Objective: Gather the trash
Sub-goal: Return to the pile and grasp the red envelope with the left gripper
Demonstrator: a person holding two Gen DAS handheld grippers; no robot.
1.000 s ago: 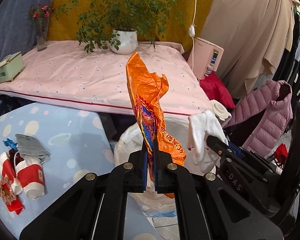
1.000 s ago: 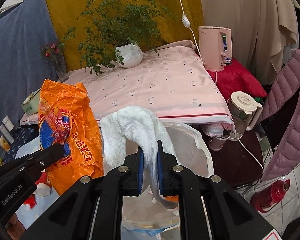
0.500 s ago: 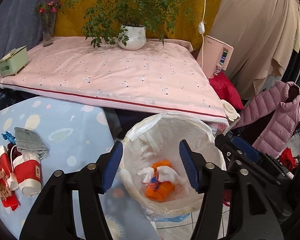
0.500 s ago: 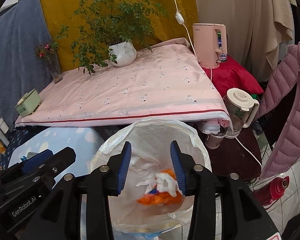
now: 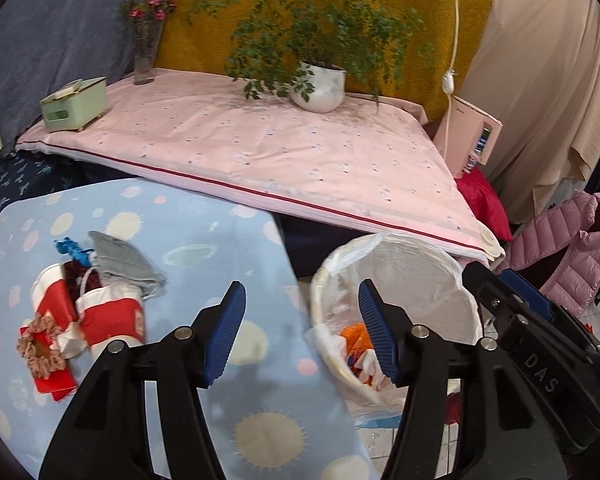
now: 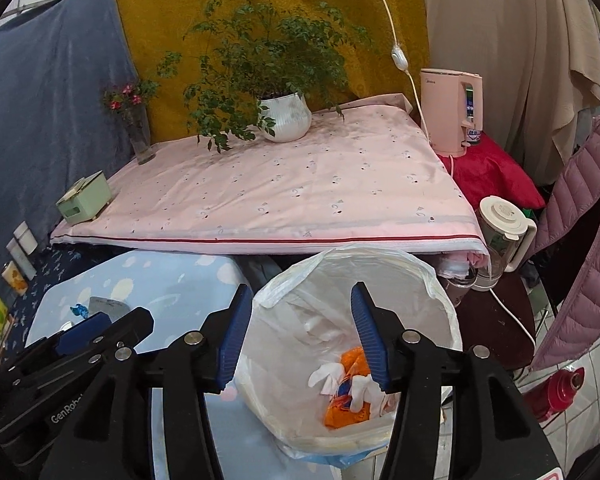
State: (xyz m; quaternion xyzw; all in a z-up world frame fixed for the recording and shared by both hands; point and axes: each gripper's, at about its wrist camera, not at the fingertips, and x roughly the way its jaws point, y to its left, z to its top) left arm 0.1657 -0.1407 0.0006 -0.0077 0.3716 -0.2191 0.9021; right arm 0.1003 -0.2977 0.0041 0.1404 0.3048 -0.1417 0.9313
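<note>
Both grippers gape empty side by side, left gripper (image 5: 300, 328) with blue-padded fingers (image 5: 224, 332) spread wide, right gripper (image 6: 298, 332) likewise.

- Left gripper (image 5: 300, 328): matt black plastic arms, ribbed blue pads (image 5: 228, 332), shiny metal bolts.
- Bin liner (image 6: 439, 300): thin, translucent, crinkly plastic film.
- Orange wrapper (image 6: 345, 408) inside: glossy, crumpled, probably foil-plastic.
- Blue tablecloth (image 5: 220, 240): soft matt cloth.
- Plant pot (image 6: 286, 118): smooth glazed ceramic.
- Pink jacket (image 6: 579, 240): quilted, faintly sheeny fabric.
</note>
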